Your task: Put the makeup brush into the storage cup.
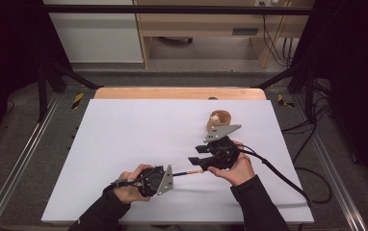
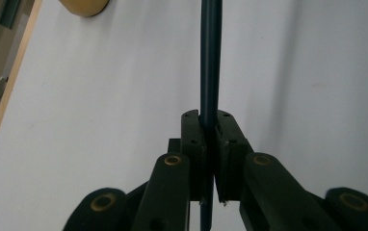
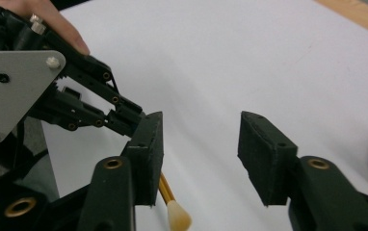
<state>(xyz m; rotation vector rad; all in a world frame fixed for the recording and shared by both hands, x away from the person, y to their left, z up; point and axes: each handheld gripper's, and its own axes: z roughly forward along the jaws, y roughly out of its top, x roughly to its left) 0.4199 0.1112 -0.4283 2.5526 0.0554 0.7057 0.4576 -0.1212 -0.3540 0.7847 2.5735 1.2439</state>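
A flat white surface (image 1: 138,144), matte and smooth, lies over a pale wooden top whose edge shows along the far side; it sits inside a dark metal frame, with grey floor, aluminium rails at both sides and loose black cables (image 1: 312,139) trailing at the right. Beyond the frame stand a white panel and light wooden furniture (image 1: 196,29). Toward the far right of the surface rests a small round wooden holder (image 1: 219,119), tan and ring-shaped from above; what sits inside it is too small to tell. Near the front middle, the left claw (image 1: 175,176), held in the person's left hand (image 1: 129,185), is pressed together on a thin brush (image 1: 191,172): in the left gripper view the dark, slim, round handle (image 2: 210,57) runs straight up between the two black pads and on over the white surface, with the holder's tan edge (image 2: 83,6) in the far corner. In the right gripper view the brush's yellow-orange stem (image 3: 165,190) ends in a pale, soft tuft (image 3: 178,216) just beside the right claw's near pad. The right claw (image 1: 197,155), in the person's right hand (image 1: 237,168), stands spread wide with nothing between its ribbed, rubbery black pads (image 3: 264,149); it hovers just beside the brush tip and between the holder and the left claw. The left gripper's grey three-cornered plate (image 3: 13,91) and black linkages stand across the near left of that view, partly hiding the surface behind.
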